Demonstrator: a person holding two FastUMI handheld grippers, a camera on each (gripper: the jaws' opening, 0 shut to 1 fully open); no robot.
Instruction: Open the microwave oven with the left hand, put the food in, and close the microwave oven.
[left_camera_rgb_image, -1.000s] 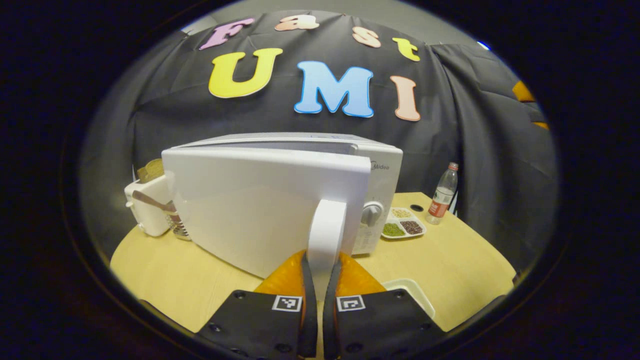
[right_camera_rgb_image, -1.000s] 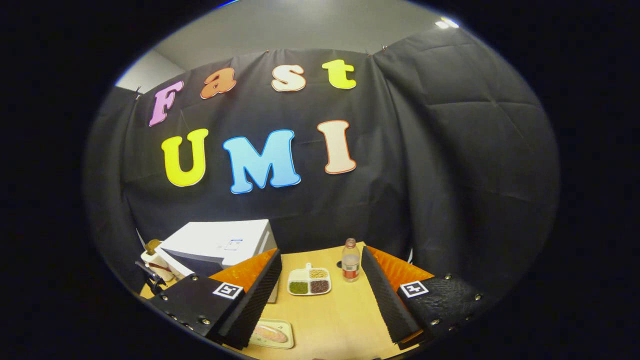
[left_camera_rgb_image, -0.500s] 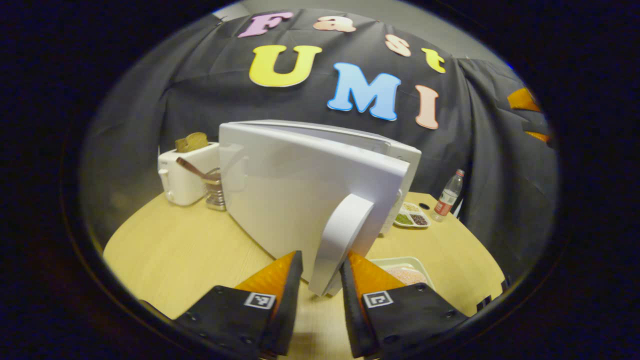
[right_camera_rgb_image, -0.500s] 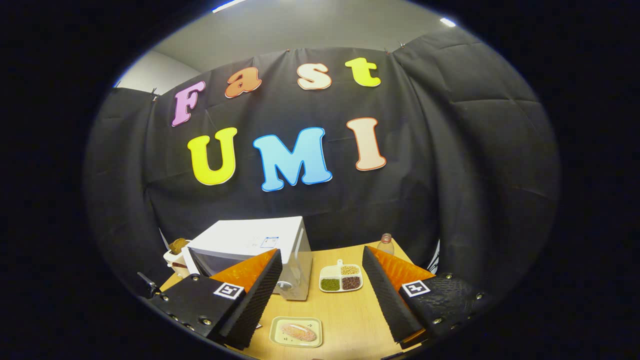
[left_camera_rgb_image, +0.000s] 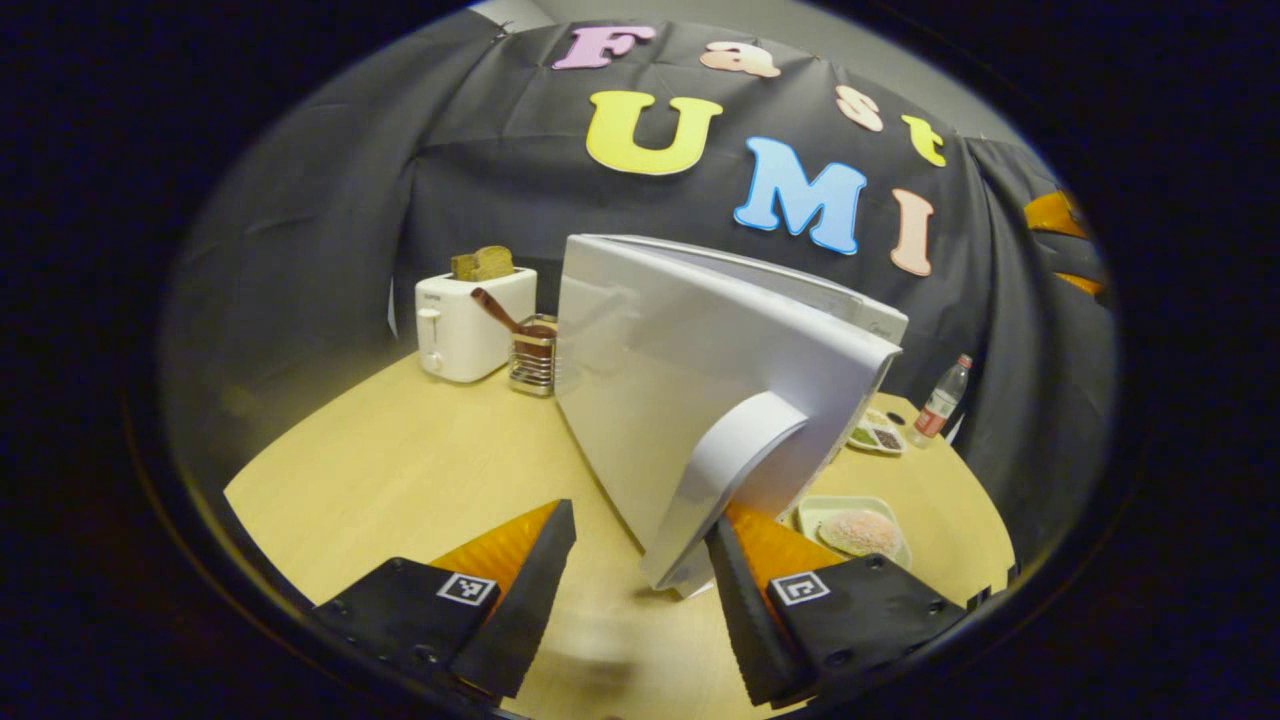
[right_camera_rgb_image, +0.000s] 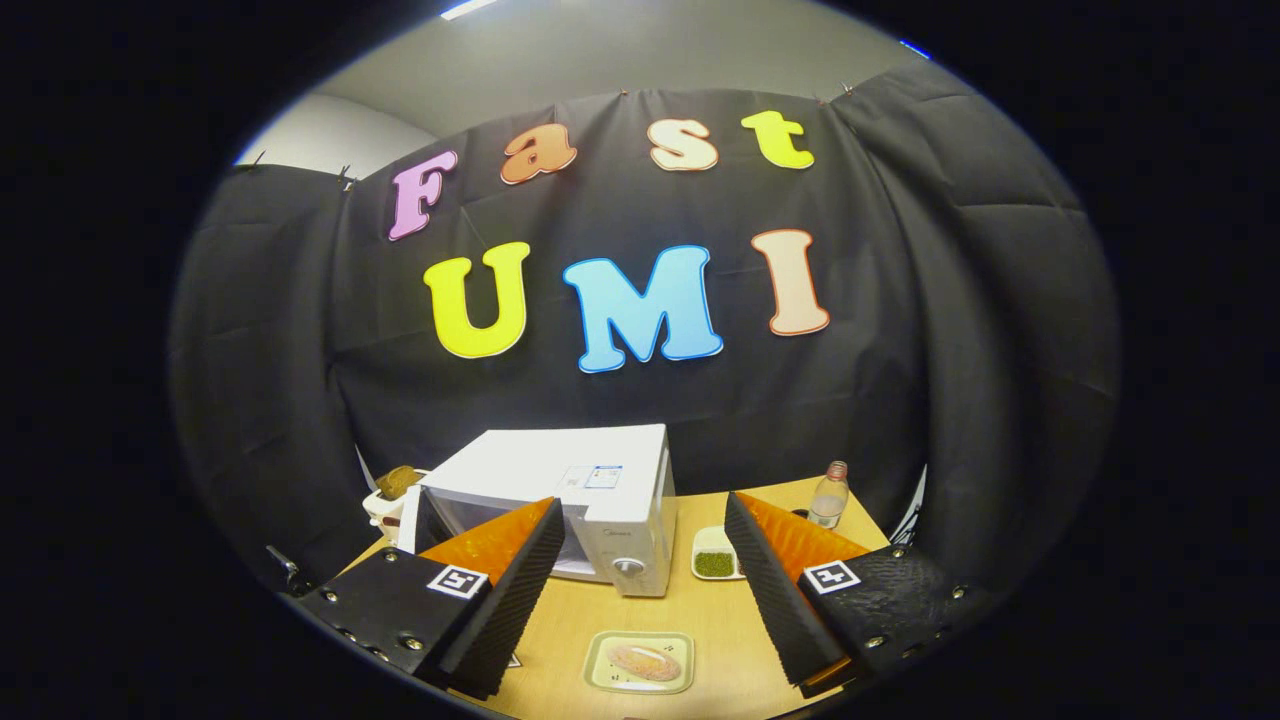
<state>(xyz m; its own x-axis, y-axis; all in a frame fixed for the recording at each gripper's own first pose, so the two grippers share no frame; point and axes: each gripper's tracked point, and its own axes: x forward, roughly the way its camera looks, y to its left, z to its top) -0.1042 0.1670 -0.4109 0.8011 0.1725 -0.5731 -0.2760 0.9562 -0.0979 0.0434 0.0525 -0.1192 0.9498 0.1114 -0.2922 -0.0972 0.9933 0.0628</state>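
The white microwave (right_camera_rgb_image: 600, 485) stands at the back of the round wooden table (left_camera_rgb_image: 400, 480). Its door (left_camera_rgb_image: 690, 390) is swung wide open, outer face toward the left gripper view. My left gripper (left_camera_rgb_image: 640, 530) is open around the door's white handle (left_camera_rgb_image: 730, 480), which lies close against the right finger with a wide gap to the other. The food, a pinkish-brown piece on a pale green tray (left_camera_rgb_image: 855, 525), lies on the table in front of the microwave, also seen as the tray (right_camera_rgb_image: 640, 662). My right gripper (right_camera_rgb_image: 640, 540) hangs open and empty high above that tray.
A white toaster (left_camera_rgb_image: 470, 320) with bread and a wire utensil holder (left_camera_rgb_image: 533, 355) stand left of the microwave. To its right are a divided dish of beans (left_camera_rgb_image: 875, 435) and a plastic bottle (left_camera_rgb_image: 940, 400). Bare tabletop lies at the front left.
My left gripper went from shut on the door handle to open. The door swung farther open. The right gripper's view shifted so the microwave and tray now sit centred.
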